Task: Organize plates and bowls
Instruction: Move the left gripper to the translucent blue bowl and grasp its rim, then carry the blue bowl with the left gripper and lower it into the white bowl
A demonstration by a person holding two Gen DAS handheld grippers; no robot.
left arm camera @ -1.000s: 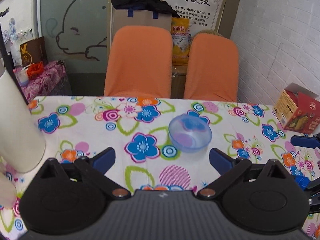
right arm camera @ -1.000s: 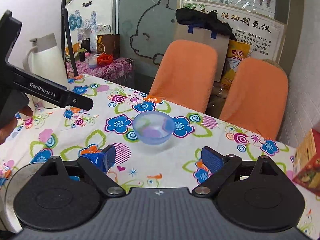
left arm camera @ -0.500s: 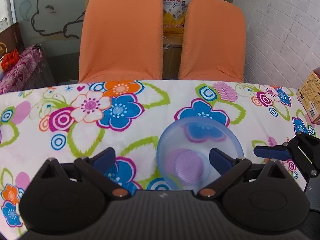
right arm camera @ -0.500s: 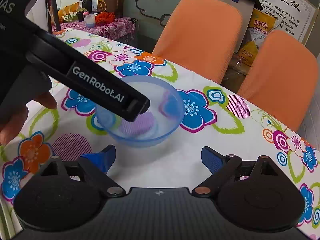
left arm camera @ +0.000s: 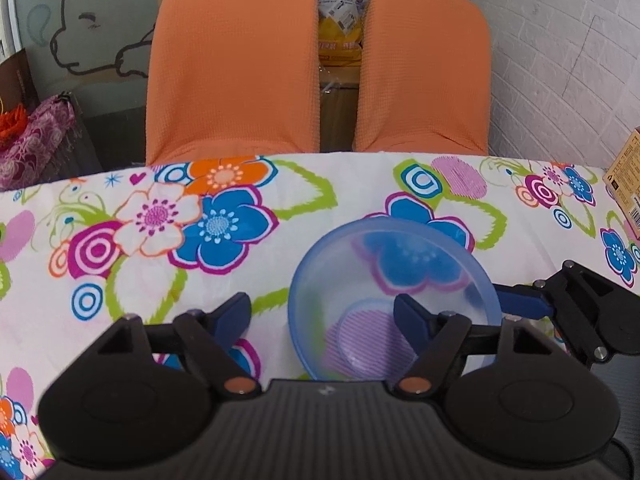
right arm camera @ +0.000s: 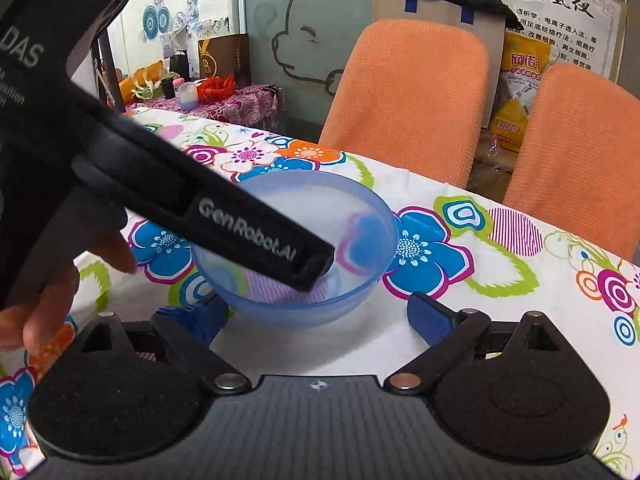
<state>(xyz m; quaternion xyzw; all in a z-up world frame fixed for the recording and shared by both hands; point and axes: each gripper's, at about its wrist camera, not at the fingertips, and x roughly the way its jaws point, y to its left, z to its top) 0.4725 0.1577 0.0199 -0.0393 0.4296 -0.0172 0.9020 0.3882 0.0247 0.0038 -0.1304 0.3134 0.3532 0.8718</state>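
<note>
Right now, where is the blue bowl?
The blue bowl sits on the flowery tablecloth, before the orange chairs, with the left gripper straddling its rim.

The bowl point(left arm camera: 394, 276) was translucent pale blue, letting the purple striped disc and blue flower of the cloth show through. The desk point(left arm camera: 120, 240) wore a white cloth printed with blue, orange, pink and magenta flowers, green leaf outlines and ringed circles. The left tongs point(left arm camera: 322, 314) and right tongs point(right arm camera: 318, 316) were black with dark blue pads, and both chairs point(left arm camera: 232, 60) were orange.
</note>
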